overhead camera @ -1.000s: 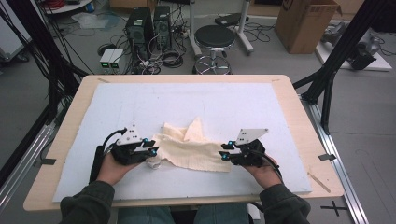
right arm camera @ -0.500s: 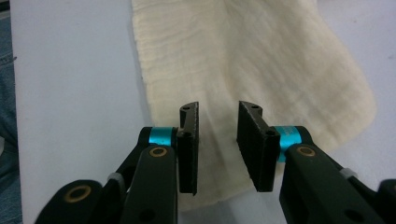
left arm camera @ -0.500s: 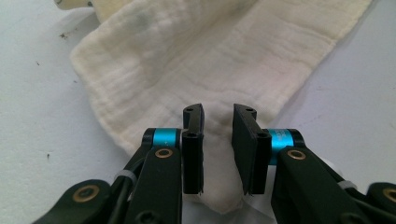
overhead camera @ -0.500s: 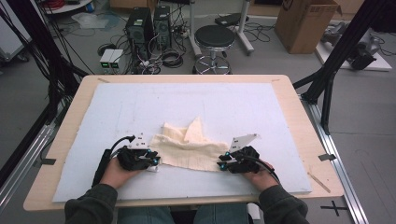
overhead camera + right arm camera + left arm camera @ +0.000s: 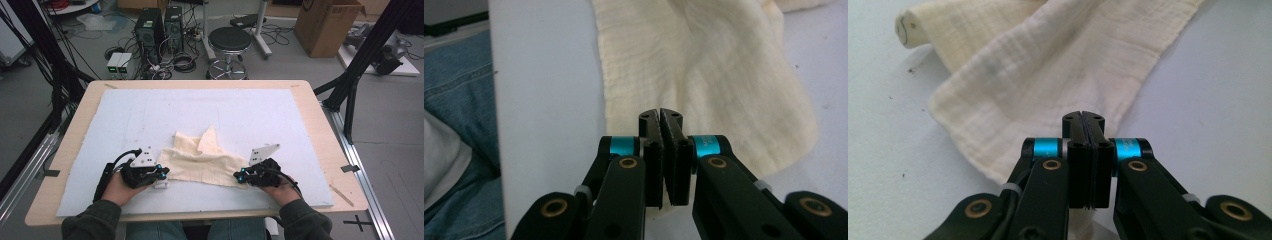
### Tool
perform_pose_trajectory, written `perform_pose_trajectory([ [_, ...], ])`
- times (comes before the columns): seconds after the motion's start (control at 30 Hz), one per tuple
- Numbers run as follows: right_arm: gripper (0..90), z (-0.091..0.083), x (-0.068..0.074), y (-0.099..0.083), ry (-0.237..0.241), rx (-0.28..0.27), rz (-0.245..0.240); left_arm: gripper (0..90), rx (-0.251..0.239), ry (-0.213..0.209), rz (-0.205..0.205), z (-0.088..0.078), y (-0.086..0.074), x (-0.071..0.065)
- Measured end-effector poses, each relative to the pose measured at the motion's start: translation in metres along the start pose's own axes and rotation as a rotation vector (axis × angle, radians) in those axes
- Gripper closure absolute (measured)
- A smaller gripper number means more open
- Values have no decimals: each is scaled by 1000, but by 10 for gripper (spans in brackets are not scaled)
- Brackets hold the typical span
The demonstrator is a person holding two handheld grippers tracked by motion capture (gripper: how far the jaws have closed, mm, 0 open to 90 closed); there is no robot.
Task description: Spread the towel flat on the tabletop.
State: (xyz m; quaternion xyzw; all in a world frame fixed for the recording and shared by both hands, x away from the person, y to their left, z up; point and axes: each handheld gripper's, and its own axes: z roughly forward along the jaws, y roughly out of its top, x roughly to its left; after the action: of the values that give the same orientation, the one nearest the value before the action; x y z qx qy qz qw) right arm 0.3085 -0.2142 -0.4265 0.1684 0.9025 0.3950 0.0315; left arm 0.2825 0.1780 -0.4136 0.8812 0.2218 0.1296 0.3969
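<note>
A crumpled cream cloth [image 5: 200, 157] lies on the white mat [image 5: 150, 115] near the table's front edge, with one peak folded up toward the far side. My left gripper [image 5: 164, 173] is at the cloth's near left corner and my right gripper [image 5: 239, 176] at its near right corner. Both pairs of jaws have just been closing and now stand pressed together. In the left gripper view the cloth [image 5: 1048, 75] runs under and between the left gripper's [image 5: 1083, 120] jaws. In the right gripper view the right gripper [image 5: 659, 117] pinches the cloth's [image 5: 704, 75] edge.
The mat covers most of the wooden table [image 5: 320, 130]; its front edge lies just behind my hands. The person's jeans [image 5: 454, 125] show past that edge. On the floor beyond the table stand a black stool [image 5: 229, 40], computer cases [image 5: 160, 25] and a cardboard box [image 5: 327, 22].
Both hands have drawn slightly toward the table's front edge and sunk onto the cloth's near corners. Both pairs of jaws have gone from apart to shut.
</note>
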Motion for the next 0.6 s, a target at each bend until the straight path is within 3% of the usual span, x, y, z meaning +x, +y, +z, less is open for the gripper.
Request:
perform_pose_trajectory([
  [0.13,881,-10,12,0,-5,-14,-19,887,-32,-8,1,-12,-2,-11],
  [0.27,881,-18,23,0,5,-9,-36,887,-33,-18,23,-21,-6,-23],
  [0.37,860,-20,32,-2,30,-2,-53,875,-39,-59,45,-27,-11,-30],
  [0.43,703,-21,36,-2,64,-14,-35,801,-53,-77,30,-29,-12,-33],
  [0.5,695,-25,37,2,81,-42,-32,735,-66,-77,18,-30,-11,-31],
  [0.6,675,-30,32,12,32,-64,-46,674,-86,-47,0,-30,-6,-23],
])
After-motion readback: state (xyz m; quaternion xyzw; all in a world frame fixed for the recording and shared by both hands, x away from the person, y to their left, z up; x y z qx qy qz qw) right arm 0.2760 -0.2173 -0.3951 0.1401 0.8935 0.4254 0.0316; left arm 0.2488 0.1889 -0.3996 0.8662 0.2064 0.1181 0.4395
